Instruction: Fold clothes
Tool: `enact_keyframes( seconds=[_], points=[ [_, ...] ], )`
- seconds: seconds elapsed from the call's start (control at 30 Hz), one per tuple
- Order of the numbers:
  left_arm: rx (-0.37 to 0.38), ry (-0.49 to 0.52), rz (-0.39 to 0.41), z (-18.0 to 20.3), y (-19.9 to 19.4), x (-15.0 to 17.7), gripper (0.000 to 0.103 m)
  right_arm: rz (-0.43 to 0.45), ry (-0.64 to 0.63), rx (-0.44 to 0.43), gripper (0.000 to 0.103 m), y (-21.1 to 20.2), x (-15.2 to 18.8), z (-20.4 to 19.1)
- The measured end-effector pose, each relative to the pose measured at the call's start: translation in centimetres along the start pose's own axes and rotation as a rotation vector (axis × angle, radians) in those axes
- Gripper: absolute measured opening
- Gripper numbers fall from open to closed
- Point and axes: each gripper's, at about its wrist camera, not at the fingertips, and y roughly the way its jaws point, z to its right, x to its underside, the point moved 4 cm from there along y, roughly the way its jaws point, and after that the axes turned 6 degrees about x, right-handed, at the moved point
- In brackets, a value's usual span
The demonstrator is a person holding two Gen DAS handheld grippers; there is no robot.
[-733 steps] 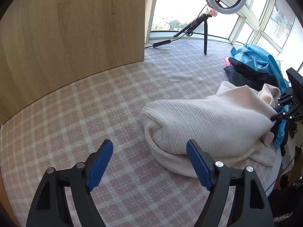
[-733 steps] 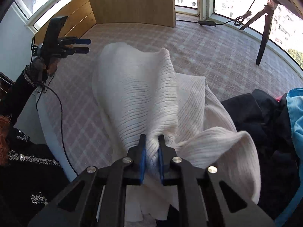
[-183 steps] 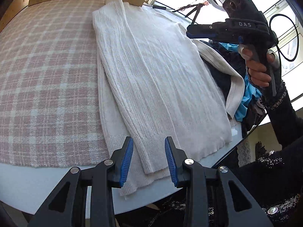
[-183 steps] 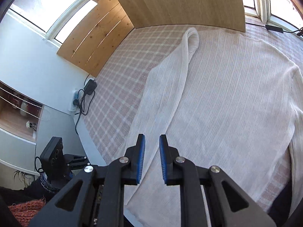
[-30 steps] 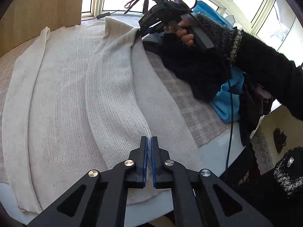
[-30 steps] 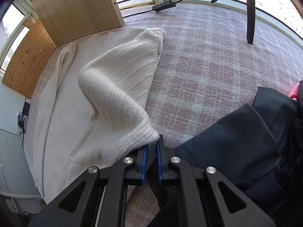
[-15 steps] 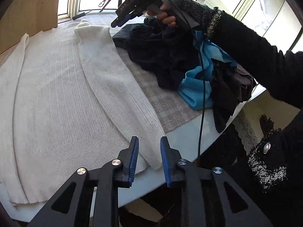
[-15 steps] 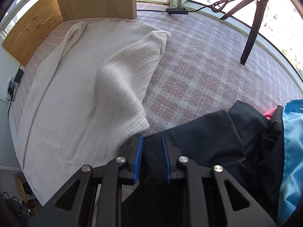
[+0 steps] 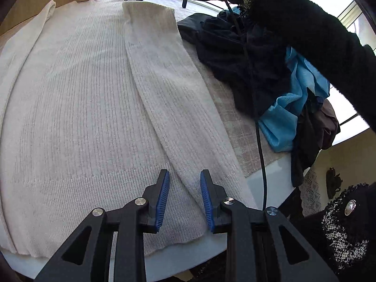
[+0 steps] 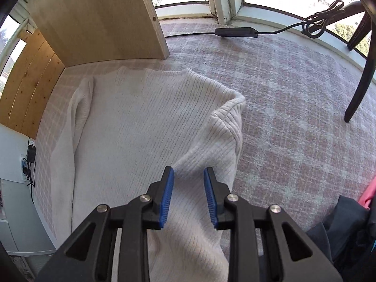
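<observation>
Left wrist view: cream ribbed sweater (image 9: 77, 108) laid flat on the counter (image 9: 270, 171), right sleeve (image 9: 178, 98) folded inward.
Left tool (image 9: 184, 197): narrowly parted, empty, above the cuff.
Right tool (image 10: 188, 195): jaws opening, nothing gripped, over the shoulder fold.
Advice: sleeve to be aligned straight before the next fold.

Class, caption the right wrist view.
Right gripper, jaws opening, above cream sweater with sleeve folded in.
</observation>
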Motion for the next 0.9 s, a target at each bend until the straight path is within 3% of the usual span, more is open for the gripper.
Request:
enact_keyframes(
  seconds=[0.1,0.13,0.17,0.23,0.3,0.4,0.43,0.5,0.57,0.6,0.63,0.67,0.7,0.73,0.87,0.9],
  points=[
    [0.008,0.007,0.006,-0.2,0.0,-0.1,0.021,-0.032,-0.061,0.116,0.030,1.9,-0.1,-0.7],
    [0.006,0.004,0.012,-0.3,0.0,-0.1,0.017,-0.016,-0.085,0.135,0.029,2.2,0.0,-1.0],
    [0.019,-0.007,0.013,-0.5,0.0,-0.1,0.003,0.008,-0.104,0.148,0.021,2.0,-0.1,-1.3],
    [0.081,-0.055,0.028,-0.5,-0.7,0.1,0.003,0.030,-0.121,0.176,0.005,1.5,-0.3,-1.3],
    [0.115,-0.067,0.063,0.0,-2.1,0.1,0.003,0.086,-0.122,0.205,0.004,-0.1,-1.0,-1.2],
    [0.095,-0.076,0.113,-0.2,-4.1,-0.3,0.000,0.166,-0.123,0.198,0.004,-2.8,-2.7,-1.1],
    [0.076,-0.083,0.123,-0.7,-4.5,-0.4,0.000,0.177,-0.125,0.193,0.004,-3.3,-3.1,-1.1],
    [0.054,-0.111,0.140,-2.0,-4.9,-0.7,0.000,0.115,-0.138,0.209,0.008,-2.3,-3.0,-1.1],
    [0.074,-0.164,0.143,-3.3,-5.0,-0.8,0.000,0.104,-0.147,0.266,0.011,-2.5,-2.1,-0.7],
    [0.092,-0.197,0.124,-3.7,-4.8,-0.6,0.003,0.107,-0.153,0.230,0.013,-2.9,-1.3,-0.6],
    [0.117,-0.226,0.099,-3.9,-4.4,-0.2,0.007,0.105,-0.159,0.192,0.021,-3.3,-0.4,-0.4],
    [0.144,-0.243,0.080,-3.9,-4.0,0.1,0.020,0.082,-0.164,0.143,0.031,-3.3,0.5,0.0],
    [0.153,-0.240,0.064,-3.3,-3.4,0.3,0.032,0.061,-0.172,0.116,0.034,-3.6,1.8,0.2],
    [0.160,-0.234,0.048,-2.7,-2.8,0.5,0.034,0.049,-0.183,0.114,0.035,-3.5,3.0,0.4],
    [0.145,-0.164,0.011,-0.7,-0.2,0.5,0.033,0.003,-0.212,0.118,0.035,-2.8,7.0,1.1],
    [0.140,-0.141,0.014,-0.3,0.1,0.3,0.021,0.002,-0.208,0.120,0.035,-2.5,7.4,1.3]
  ],
)
